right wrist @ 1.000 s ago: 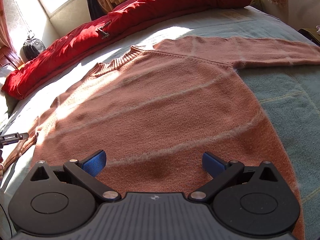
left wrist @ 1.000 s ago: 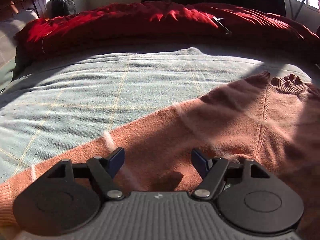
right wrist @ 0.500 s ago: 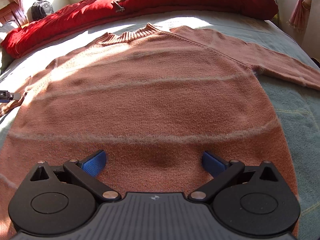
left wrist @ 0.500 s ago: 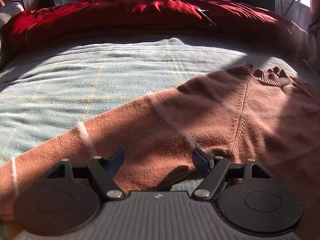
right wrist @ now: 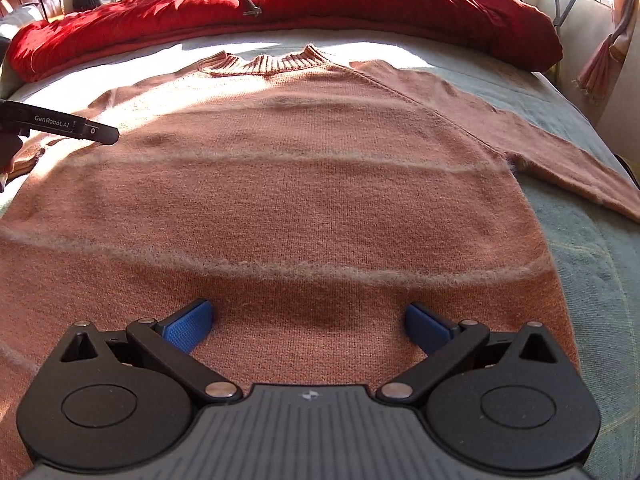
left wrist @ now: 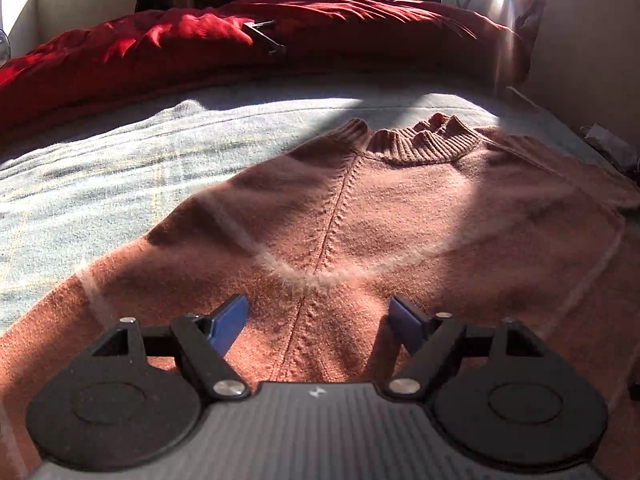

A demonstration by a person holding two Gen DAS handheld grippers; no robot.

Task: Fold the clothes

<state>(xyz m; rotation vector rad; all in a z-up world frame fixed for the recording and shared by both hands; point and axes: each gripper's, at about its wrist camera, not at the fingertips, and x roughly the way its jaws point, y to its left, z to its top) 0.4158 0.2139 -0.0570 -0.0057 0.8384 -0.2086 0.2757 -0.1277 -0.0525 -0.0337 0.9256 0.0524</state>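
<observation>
Sweater [right wrist: 304, 200] lies spread flat, front up, on the pale green bedspread [left wrist: 100, 168], collar toward the red quilt [right wrist: 360, 4], both sleeves out, so folding looks not yet begun. On the left, the left gripper [left wrist: 318, 322] tips down over the shoulder seam, jaws opening around nothing. The right gripper [right wrist: 308, 322] hangs released above the hem; next, each must pinch an edge.

A rust-orange knitted sweater [right wrist: 304, 200] with thin pale fuzzy stripes is lying spread flat, front up, on the grey-green bedspread [right wrist: 592, 264]. Its ribbed collar [right wrist: 264, 65] is pointing toward the bedspread's far edge, one sleeve [right wrist: 560, 160] stretching out sideways across it.
</observation>
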